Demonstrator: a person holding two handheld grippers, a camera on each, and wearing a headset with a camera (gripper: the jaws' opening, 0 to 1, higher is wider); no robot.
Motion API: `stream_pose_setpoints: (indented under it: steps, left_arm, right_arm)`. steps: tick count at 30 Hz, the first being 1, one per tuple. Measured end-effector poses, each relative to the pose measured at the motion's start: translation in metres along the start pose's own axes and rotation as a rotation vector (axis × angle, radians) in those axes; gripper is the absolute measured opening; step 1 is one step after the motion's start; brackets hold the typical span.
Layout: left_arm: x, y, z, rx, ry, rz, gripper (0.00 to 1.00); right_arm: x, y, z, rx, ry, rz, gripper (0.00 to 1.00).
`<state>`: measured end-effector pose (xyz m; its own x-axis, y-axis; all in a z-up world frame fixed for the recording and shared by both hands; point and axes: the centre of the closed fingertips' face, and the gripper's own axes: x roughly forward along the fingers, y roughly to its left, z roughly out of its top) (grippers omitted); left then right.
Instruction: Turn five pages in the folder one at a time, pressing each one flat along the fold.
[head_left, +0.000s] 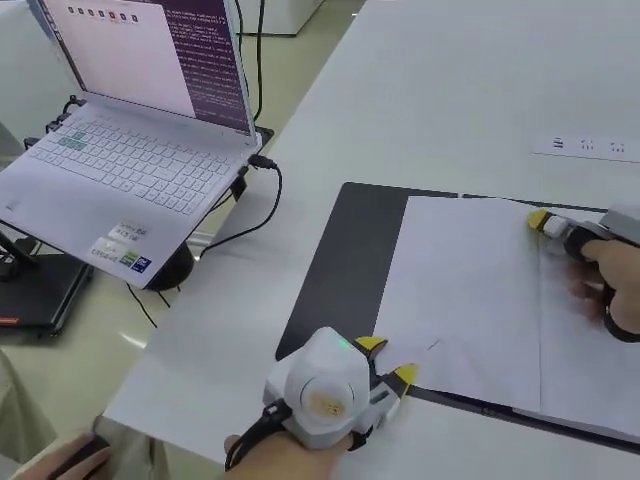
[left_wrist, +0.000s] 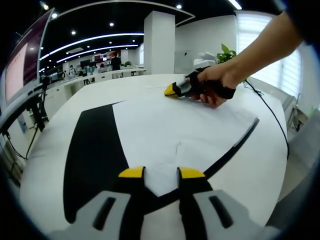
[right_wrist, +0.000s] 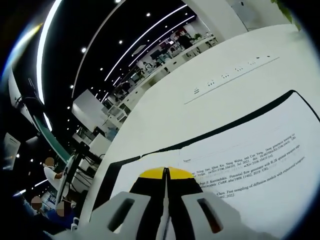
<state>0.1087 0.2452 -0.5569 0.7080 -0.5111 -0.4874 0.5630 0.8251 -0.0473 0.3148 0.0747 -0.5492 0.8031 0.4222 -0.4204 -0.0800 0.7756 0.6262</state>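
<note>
Open-plan office, dark ceiling with long curved light strips (left_wrist: 95, 40), white column (left_wrist: 159, 42) behind; big white workbench (head_left: 450, 90), laptop (head_left: 130, 150) open on black stand (head_left: 40, 290) at left, cables (head_left: 262, 215) trailing, plant (left_wrist: 227, 52) by bright blinds (left_wrist: 295, 70)

The big white table (head_left: 450, 90) is smooth and bare at the far end. In the head view, an open black folder (head_left: 350, 260) lies flat on it at four o'clock, close to the near edge. A thin white strip (head_left: 585, 147) with small marks lies at two o'clock, apart from the folder.
</note>
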Motion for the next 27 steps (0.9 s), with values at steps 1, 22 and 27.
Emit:
stream_pose_setpoints:
  steps: [1, 22, 27]
  left_arm:
    - [0.000, 0.000, 0.000, -0.002, 0.001, 0.000, 0.24]
    - [0.001, 0.001, 0.000, -0.010, 0.009, 0.009, 0.23]
    - [0.000, 0.000, 0.000, -0.007, 0.009, 0.009, 0.23]
  right_arm:
    - [-0.003, 0.002, -0.003, 0.005, 0.002, 0.004, 0.00]
    - [-0.051, 0.018, -0.042, 0.075, 0.054, 0.037, 0.00]
    - [-0.062, 0.020, -0.052, 0.079, 0.073, 0.039, 0.00]
